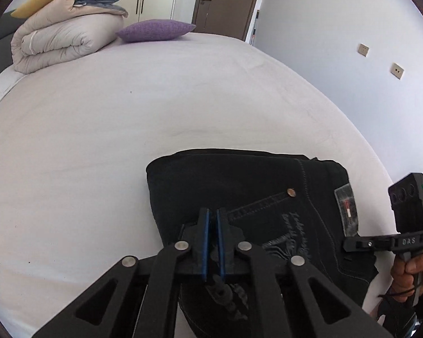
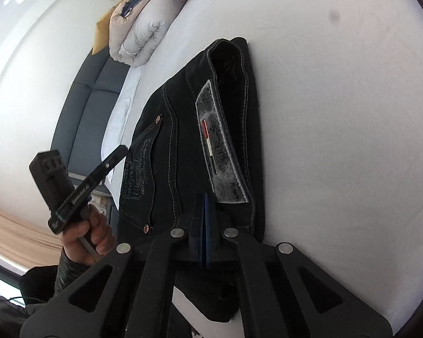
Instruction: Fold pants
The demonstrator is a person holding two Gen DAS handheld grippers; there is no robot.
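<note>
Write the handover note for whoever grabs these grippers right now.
Left gripper: shut, nothing visibly between its fingers, poised over the pants' back pocket.
Right gripper: shut, at the waistband end by the label; whether it pinches cloth cannot be told.
Pants: black jeans lying folded in a compact stack near the edge of the bed, pocket side up.
Done: the folding looks complete.
Left: probably only a final smoothing or squaring of the edges, then withdraw both grippers.

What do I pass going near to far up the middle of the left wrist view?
Left gripper → folded black pants → bare stretch of white bed sheet → purple pillow → brown door.
</note>
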